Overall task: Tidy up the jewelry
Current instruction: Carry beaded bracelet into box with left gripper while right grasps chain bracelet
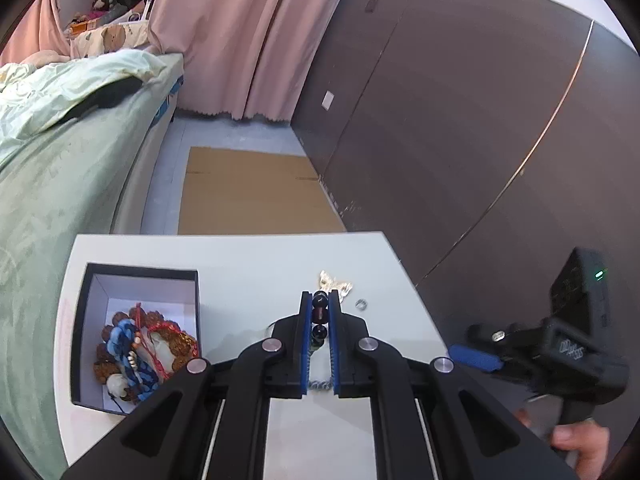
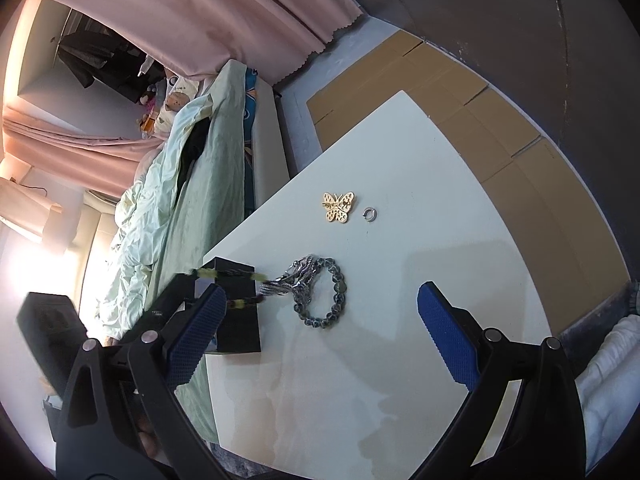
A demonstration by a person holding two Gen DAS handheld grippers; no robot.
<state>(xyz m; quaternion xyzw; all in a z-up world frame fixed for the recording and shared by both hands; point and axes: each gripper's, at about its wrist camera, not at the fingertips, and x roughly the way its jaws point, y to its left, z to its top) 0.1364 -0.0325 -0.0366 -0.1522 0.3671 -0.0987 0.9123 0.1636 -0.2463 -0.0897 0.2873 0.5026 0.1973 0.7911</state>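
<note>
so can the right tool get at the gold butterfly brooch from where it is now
Probably yes: the right tool is open, and the gold butterfly brooch lies uncovered on the white table, beyond the grey bead bracelet.

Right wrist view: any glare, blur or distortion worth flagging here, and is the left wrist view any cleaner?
Right wrist view: strong window glare washes out the left edge, the beaded strand by the black box is motion-smeared, and fisheye bends the table edges. Left wrist view: evenly lit, sharp on the beads in the left tongs, with curved wall lines.
</note>
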